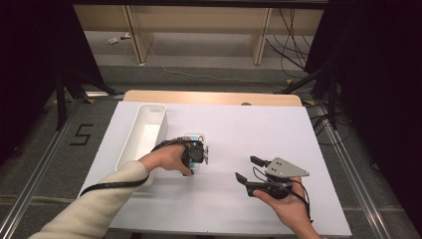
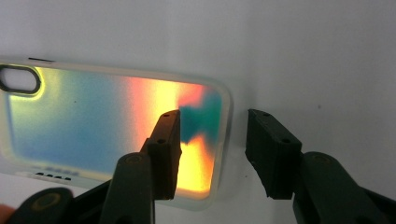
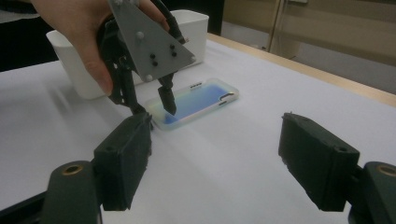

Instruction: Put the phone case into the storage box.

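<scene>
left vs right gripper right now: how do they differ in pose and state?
The left gripper points down over the phone case, one jaw over the case and one outside its short edge; the right gripper lies level in the hand, away from the case. The left gripper straddles that edge without gripping it yet; the right gripper has nothing between its jaws. Both are open, over the white table.

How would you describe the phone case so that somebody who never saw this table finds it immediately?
Start at the white table and find the long white bin at its left. The phone case lies flat just right of it, under the left gripper. Only it shimmers in rainbow colours.
</scene>
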A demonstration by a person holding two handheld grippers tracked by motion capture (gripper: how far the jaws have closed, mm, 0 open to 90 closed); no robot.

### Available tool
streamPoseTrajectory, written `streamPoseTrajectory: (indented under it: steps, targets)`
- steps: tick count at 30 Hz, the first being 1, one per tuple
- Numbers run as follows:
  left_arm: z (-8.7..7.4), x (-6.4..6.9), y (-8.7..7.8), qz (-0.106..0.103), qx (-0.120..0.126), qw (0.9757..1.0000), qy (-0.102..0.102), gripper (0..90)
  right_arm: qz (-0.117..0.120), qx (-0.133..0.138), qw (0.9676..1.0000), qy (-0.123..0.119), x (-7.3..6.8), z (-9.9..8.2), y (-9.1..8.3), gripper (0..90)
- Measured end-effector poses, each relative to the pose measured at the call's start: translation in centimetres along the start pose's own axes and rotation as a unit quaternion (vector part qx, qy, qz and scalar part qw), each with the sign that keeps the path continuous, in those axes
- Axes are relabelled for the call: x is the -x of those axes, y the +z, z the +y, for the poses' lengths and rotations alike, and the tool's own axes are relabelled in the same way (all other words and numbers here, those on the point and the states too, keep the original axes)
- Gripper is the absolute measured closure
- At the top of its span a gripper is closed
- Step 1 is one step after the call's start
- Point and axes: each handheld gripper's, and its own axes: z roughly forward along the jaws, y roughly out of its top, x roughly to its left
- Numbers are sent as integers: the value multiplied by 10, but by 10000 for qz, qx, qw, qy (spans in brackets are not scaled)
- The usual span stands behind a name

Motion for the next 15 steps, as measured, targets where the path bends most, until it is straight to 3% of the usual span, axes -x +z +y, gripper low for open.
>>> streamPoseTrajectory:
  steps: [9,15]
  targets:
    - [-2,-3,1,-240,-90,9997,-18,632,2,1,10000,2,0,0,0,266]
    - [-2,-6,1,-224,-147,9996,12,705,33,-42,10000,40,-1,0,0,267]
